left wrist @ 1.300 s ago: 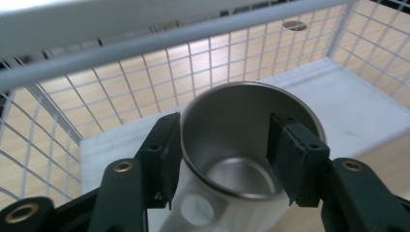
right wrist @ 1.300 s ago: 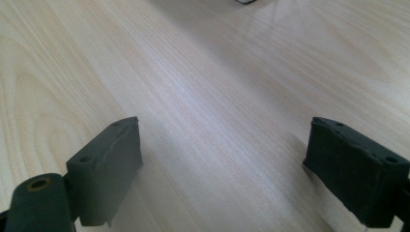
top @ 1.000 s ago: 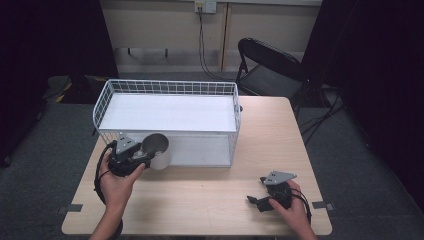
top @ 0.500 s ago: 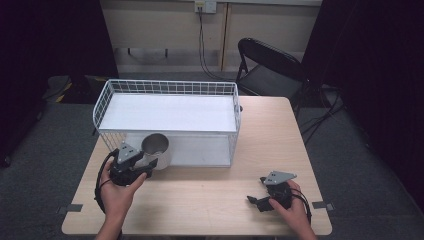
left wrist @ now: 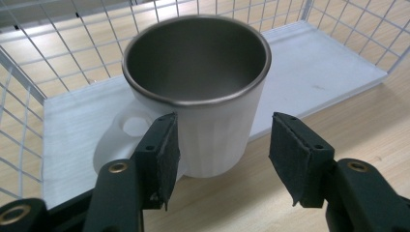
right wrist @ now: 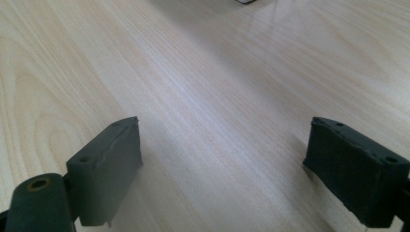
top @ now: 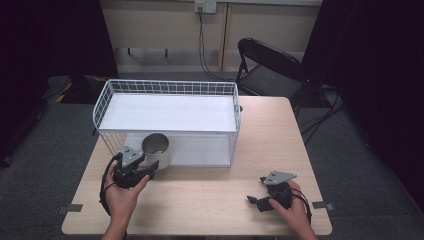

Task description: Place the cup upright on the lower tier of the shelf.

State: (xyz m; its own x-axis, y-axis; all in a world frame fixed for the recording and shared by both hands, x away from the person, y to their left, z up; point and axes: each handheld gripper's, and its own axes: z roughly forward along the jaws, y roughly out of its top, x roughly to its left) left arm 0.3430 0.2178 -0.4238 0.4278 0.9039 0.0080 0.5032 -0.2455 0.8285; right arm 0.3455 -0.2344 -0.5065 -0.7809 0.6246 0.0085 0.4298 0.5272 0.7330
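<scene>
The left gripper (left wrist: 222, 159) has its jaws apart, one to either side of a white mug (left wrist: 203, 92) with a steel-grey lining. The left pad sits just at the mug's wall near the handle; the right pad stands clear of it, with bare wood showing in the gap. The mug is not clamped. It stands upright just ahead of the jaws, its mouth open upward and its flat white handle, pierced by a round hole, pointing to the gripper's lower left. Its base rests at the near edge of a white tray (left wrist: 333, 63) that lies ahead of the gripper under a white wire basket (left wrist: 58, 53); whether the base sits wholly on the tray or partly on the counter (left wrist: 367, 121) cannot be told.

In the high view the left gripper (top: 150, 169) is held in the person's left hand (top: 122, 192), with the mug (top: 156, 149) directly beyond its jaws and against the near left corner of the wire basket (top: 167, 87), which stands on the counter (top: 200, 200).

The right gripper (right wrist: 222, 164) has its jaws wide apart with nothing between them, above bare wood grain of the counter (right wrist: 203, 87). In the high view the right gripper (top: 257, 201), in the person's right hand (top: 292, 212), lies low near the counter's front edge, well apart from the mug, which is off to its far left. Beyond the counter stands a black folding chair (top: 270, 70).
</scene>
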